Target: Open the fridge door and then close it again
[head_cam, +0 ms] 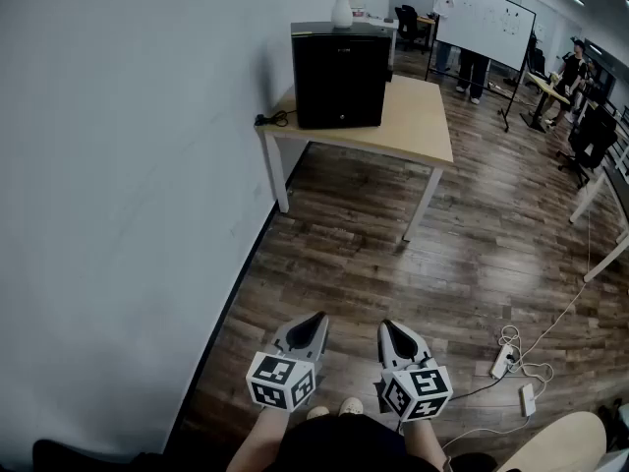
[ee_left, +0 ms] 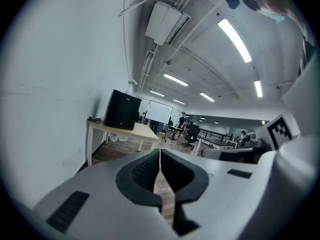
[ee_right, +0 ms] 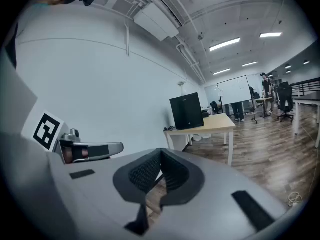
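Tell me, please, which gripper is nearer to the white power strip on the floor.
Right. In the head view the right gripper hangs just left of the power strip; the left gripper is farther left, nearer the wall.

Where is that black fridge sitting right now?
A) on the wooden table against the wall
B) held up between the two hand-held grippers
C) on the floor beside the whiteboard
A: the black fridge stands on the wooden table, right beside the white wall.

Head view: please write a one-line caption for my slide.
Left gripper and right gripper, both shut and empty, point toward the closed black fridge on a wooden table.
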{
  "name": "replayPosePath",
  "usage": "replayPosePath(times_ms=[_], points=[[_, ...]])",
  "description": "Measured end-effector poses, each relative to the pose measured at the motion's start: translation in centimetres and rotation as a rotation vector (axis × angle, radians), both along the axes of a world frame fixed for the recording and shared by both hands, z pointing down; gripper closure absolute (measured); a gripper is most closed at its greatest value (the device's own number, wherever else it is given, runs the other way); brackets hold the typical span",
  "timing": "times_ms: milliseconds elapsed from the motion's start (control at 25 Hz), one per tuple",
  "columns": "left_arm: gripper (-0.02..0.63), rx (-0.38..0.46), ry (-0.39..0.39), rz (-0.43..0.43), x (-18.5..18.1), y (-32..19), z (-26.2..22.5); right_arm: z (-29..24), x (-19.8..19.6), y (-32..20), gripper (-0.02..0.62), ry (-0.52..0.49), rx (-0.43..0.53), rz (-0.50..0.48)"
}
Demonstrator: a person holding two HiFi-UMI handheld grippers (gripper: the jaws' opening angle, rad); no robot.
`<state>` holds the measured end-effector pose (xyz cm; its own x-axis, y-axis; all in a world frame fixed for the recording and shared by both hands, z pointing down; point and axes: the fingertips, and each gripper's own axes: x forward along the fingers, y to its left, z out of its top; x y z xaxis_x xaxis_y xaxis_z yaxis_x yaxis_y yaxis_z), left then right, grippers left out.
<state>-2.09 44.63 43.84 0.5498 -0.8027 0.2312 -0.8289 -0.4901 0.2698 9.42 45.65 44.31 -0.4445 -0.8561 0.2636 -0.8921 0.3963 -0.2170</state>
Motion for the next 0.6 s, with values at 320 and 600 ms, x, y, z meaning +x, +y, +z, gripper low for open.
replayPosePath(times_ms=[320,600], points=[[0.597,0.012,0.011,0.005,-1.8,2.4,0.1,0.8,-1.1,2.3,0.604,0.011,-0.024,0.047],[0.597,0.002,0.015,0.018,-2.7,3.0,0.9,1.9,-1.0,3.2,0.604,0.018,-0.037,0.079]])
